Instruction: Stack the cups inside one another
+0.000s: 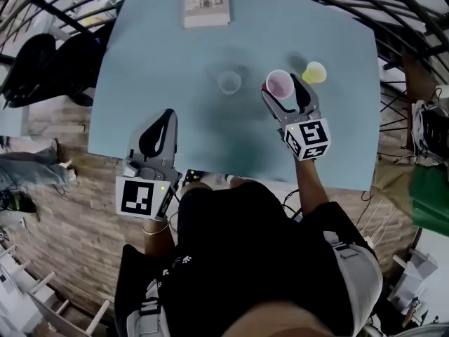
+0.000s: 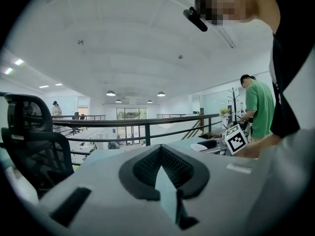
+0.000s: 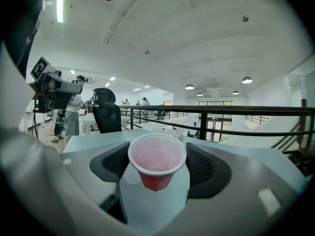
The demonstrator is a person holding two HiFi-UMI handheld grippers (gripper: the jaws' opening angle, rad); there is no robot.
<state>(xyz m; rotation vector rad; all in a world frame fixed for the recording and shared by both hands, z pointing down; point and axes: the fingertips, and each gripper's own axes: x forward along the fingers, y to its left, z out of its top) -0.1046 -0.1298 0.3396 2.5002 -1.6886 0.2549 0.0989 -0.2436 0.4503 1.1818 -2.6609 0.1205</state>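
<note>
Lower left, my left gripper (image 1: 163, 121) sits at the near edge of the table (image 1: 140, 62), jaws pressed together and empty, well apart from the cups. My right gripper (image 1: 283, 92) clasps the upright red cup (image 1: 279, 83) at centre right. The yellow cup (image 1: 314, 71) stands near its upper right and the pale cup (image 1: 229, 81) farther to its left, both mouth-up and unobstructed, with a book (image 1: 206, 2) at the far edge.

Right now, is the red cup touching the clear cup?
Apart. The head view shows a strip of bare table between the red cup and the clear cup, so their rims do not meet.
</note>
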